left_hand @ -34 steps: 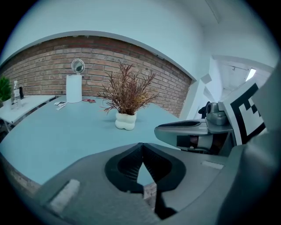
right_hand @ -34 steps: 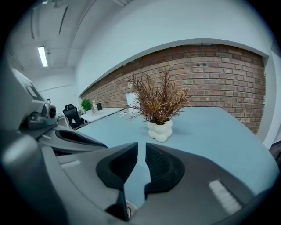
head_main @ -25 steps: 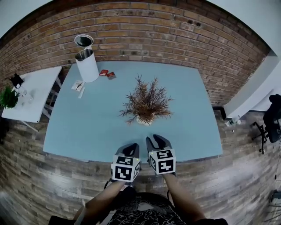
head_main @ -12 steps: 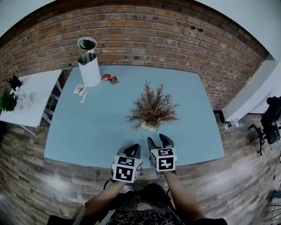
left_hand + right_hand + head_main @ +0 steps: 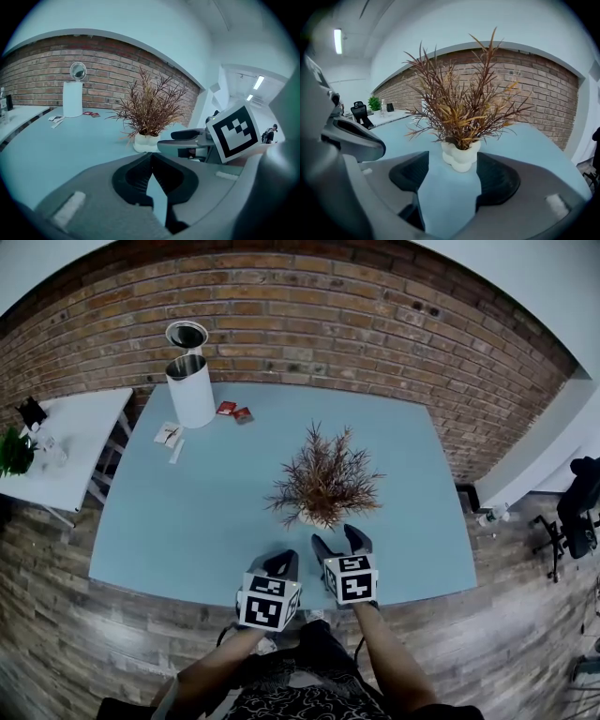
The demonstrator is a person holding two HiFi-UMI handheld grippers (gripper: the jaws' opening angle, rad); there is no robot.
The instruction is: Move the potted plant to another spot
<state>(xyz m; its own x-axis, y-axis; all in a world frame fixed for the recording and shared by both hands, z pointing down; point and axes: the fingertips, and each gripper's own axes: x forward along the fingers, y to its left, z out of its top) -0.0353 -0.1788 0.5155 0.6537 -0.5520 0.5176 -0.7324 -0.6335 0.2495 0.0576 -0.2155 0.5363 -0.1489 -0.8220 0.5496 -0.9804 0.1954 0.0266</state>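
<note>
So, the potted plant (image 5: 323,486) sits in the middle of the table (image 5: 187,512). Its knobbly white pot (image 5: 461,157) is just ahead of my right gripper (image 5: 449,176), whose jaws have just been opening, with nothing between them yet. It's probably light, top-heavy, with brittle twigs, so I'd pinch the pot. The jaws on my left gripper (image 5: 151,171) are together, empty.

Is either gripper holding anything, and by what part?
Nothing. The right gripper, jaws just opening, is empty, white pot just ahead untouched; left gripper shut, empty.
</note>
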